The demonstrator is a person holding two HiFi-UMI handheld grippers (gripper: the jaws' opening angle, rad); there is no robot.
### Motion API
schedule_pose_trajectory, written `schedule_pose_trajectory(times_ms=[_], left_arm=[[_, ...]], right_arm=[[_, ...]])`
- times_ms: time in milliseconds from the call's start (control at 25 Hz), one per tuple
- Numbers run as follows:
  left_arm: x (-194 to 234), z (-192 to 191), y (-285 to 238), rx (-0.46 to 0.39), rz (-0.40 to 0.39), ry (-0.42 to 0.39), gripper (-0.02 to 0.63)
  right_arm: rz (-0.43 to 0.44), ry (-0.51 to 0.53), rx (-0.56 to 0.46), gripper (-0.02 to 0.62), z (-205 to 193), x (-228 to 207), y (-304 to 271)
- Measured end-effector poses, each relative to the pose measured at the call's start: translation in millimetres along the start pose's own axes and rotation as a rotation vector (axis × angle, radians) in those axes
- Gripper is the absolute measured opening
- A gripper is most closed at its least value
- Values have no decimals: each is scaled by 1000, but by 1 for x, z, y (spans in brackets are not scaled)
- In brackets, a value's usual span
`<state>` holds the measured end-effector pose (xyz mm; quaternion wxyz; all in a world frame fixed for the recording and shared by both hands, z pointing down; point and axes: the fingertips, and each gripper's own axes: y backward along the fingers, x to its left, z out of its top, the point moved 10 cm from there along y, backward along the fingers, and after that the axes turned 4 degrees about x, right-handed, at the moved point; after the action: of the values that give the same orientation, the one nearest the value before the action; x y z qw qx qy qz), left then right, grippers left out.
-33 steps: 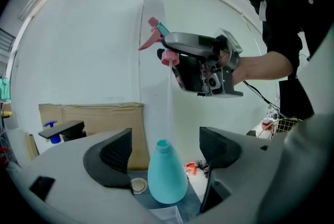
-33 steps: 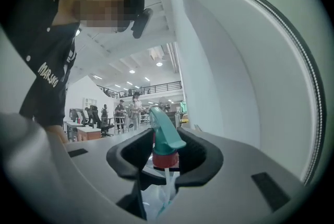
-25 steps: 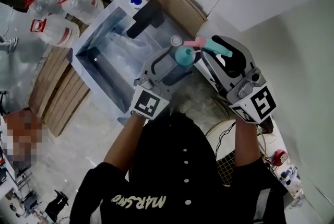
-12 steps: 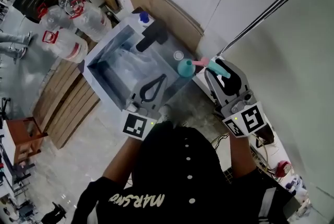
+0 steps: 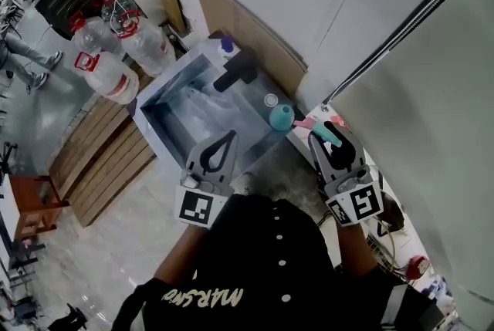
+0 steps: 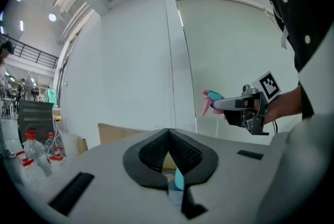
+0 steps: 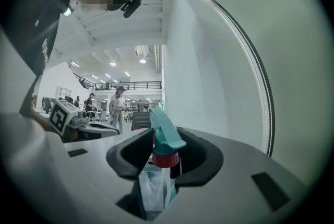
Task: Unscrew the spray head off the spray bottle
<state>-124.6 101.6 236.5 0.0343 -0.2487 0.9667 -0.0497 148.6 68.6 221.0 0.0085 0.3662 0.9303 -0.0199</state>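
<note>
**Spray head held beside its bottle at the basin**

Head view: My right gripper [image 5: 328, 133] gripped the teal spray head with the pink trigger [image 5: 316, 126]. It held the head just beside the teal plastic spray bottle [image 5: 281, 116], which stood at the rim of the grey metal basin [image 5: 154, 129]. My left gripper [image 5: 229, 138] hung over the basin's near edge, its jaws pinched together and empty. Clear water jugs with red handles [image 5: 116, 59] stood at left.

Left gripper view: The left gripper [image 6: 168, 137] had its jaws met tip to tip with nothing between them. The spray bottle [image 6: 179, 178] showed through the gap below the pads. The right gripper [image 6: 216, 105] carried the spray head [image 6: 214, 96] against the white wall.

Right gripper view: The right gripper [image 7: 167, 144] stood partly open, clamped on the spray head [image 7: 164, 131]. The head's red collar [image 7: 166, 159] sat between the pads.
</note>
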Motion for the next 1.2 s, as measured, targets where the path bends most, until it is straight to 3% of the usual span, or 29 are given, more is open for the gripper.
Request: schedule_pose_trajectory(times_ms=[400,1200], left_arm=[[-5,11,-1,12,-15,-27,25],[-10,8,-12,26,-39,-102,25]], right_arm=[[-8,4,-8,153,16,0,-3],[-13,14,12,150,12,-5,2]])
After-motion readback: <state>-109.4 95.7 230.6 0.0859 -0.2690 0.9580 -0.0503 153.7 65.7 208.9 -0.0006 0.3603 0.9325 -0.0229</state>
